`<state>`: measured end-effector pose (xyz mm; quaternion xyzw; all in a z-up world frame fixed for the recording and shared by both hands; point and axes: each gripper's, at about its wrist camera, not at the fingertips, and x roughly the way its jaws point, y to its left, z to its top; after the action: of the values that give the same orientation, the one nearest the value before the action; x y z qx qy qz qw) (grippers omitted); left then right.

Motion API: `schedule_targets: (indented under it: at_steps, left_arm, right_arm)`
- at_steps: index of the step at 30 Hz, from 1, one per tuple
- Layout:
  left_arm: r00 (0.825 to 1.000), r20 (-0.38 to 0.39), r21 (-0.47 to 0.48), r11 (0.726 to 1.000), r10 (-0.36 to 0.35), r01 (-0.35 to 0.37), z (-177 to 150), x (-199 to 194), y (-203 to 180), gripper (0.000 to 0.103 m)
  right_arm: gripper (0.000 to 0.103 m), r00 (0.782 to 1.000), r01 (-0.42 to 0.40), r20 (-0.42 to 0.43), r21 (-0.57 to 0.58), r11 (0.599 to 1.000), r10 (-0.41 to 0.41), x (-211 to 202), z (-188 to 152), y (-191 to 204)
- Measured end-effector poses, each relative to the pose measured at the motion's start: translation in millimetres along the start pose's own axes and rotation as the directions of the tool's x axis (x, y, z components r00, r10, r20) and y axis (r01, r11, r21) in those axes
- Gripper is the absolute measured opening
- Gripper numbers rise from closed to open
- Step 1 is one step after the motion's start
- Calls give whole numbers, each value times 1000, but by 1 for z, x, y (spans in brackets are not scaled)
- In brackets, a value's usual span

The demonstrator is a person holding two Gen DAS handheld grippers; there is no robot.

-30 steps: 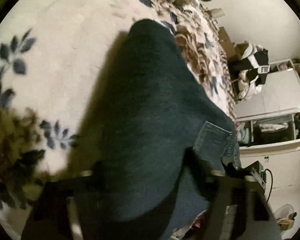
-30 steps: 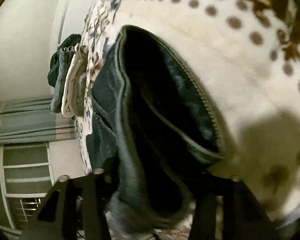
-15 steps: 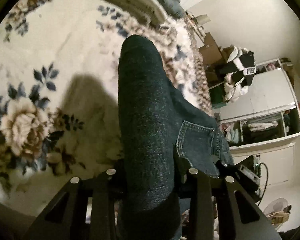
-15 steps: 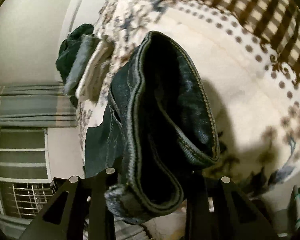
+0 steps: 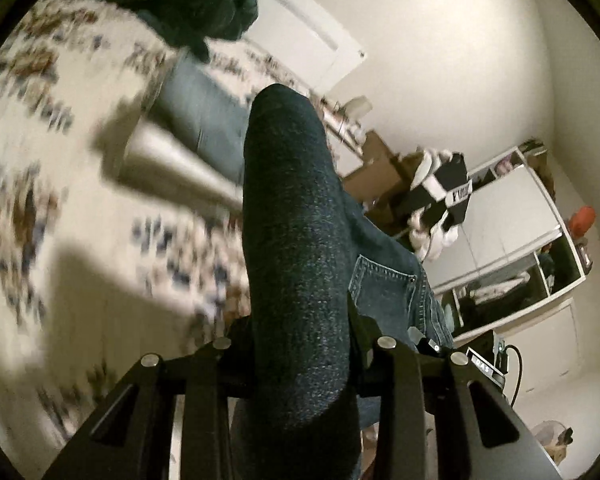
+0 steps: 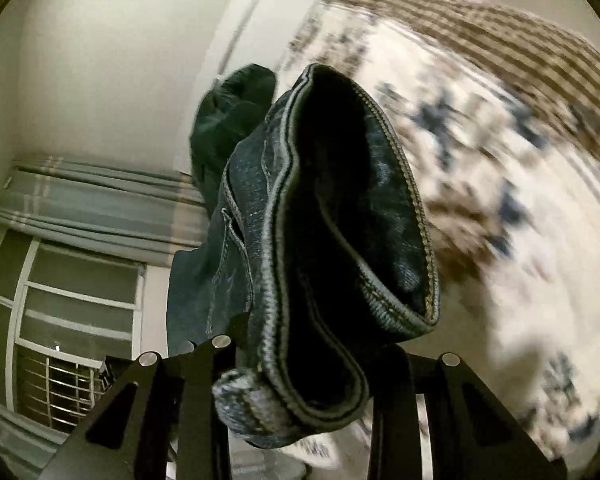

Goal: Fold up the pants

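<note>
Dark denim, matt black plastic, soft printed cloth.

Pants [image 5: 296, 248] of coarse dark blue denim, matt and speckled in weave, with pale stitching round a back pocket [image 5: 384, 284]; in the right wrist view the same pants [image 6: 340, 240] showed thick hems, frayed and faded at the fold. Left gripper [image 5: 300, 364] and right gripper [image 6: 304, 364] in smooth matt black plastic, studded with small shiny metal screw heads. Bedspread [image 5: 60, 184] of soft flowered cloth, blurred. Other jeans [image 5: 200, 120] of paler, smoother denim. Cupboard [image 5: 512, 216] smooth and white, slightly glossy. Curtain [image 6: 100, 208] of striped grey cloth. Walls matt, plain.
</note>
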<state>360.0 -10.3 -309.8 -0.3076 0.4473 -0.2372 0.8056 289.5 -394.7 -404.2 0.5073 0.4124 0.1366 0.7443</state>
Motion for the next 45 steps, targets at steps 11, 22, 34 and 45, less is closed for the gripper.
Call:
schedule_targets:
  at_steps: [11,22,34,45]
  left_arm:
    - [999,35,-17,1000,5,-5,219,82,93,29]
    - [981,-83,-68,981,178,-184,264,176,208,31]
    - [946,-137,21,956,294,-294,253,171,187,51]
    - [811,-31,315,776,584,-547,221,147,103,100]
  right_arm:
    - [32,999,-35,23,-2,999,35,214,146,80]
    - [33,990,96,-111,49,994,-90,378,211,31]
    - [90,920,360,-99,-171,917,-379,368,225,56]
    - [103,704,681,227,-487,547,-673,308,162,137]
